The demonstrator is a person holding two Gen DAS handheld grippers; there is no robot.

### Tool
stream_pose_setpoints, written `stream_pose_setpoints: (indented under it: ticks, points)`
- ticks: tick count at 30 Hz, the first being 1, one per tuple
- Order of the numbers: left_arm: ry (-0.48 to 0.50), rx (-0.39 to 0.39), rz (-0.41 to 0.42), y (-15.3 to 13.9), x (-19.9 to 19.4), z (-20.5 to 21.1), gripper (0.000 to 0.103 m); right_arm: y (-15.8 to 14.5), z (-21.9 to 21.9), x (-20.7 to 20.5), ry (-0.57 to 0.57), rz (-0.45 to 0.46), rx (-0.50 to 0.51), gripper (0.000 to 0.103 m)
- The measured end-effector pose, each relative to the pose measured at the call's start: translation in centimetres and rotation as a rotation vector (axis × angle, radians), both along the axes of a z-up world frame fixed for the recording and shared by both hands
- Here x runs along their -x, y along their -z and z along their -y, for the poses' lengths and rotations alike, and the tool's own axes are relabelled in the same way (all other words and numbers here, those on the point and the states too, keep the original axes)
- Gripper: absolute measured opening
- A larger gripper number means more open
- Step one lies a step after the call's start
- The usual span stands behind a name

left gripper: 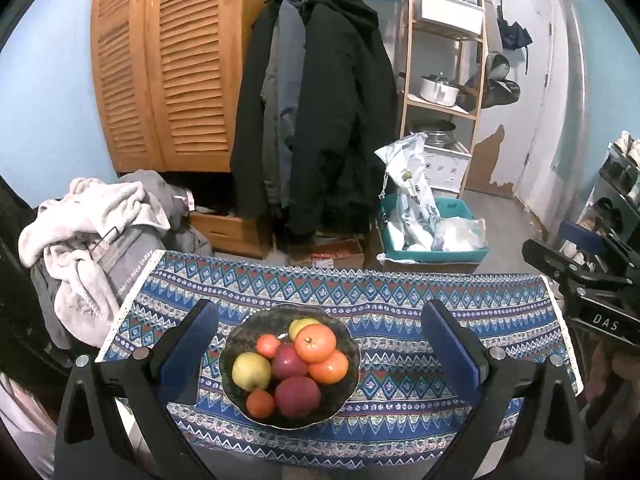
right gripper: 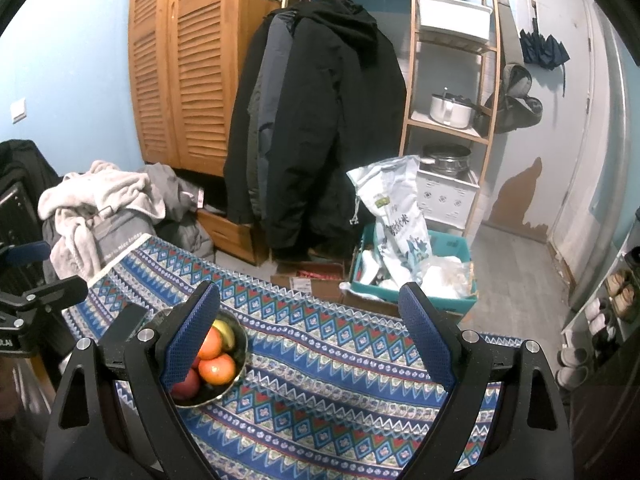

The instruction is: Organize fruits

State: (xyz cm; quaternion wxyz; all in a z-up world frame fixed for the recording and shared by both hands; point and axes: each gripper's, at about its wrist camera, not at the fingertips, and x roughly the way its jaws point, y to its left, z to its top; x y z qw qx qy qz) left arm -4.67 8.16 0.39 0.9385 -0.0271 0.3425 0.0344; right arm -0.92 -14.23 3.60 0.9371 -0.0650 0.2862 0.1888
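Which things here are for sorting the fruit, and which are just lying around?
For the job: fruit bowl, oranges, red apples, yellow apple, left gripper and right gripper, both open.

Just lying around: coats, towel pile, rice bag, teal bin, pot.

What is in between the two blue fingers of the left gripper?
In the left wrist view, the bowl heaped with fruit sits between the left gripper's open fingers, on the patterned cloth.

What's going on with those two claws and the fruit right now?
Left gripper open, empty, facing bowl. Right gripper open, empty, over bare cloth. Fruit all piled in bowl. Nothing blocking.
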Motion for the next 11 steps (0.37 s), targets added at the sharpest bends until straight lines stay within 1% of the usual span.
stream_pose_setpoints:
  ticks: [11]
  points:
    - [0.002,-0.010,0.017,-0.18,0.26,0.08,0.102,-0.01,0.05,-0.02,-0.002,-0.001,0.000,0.090]
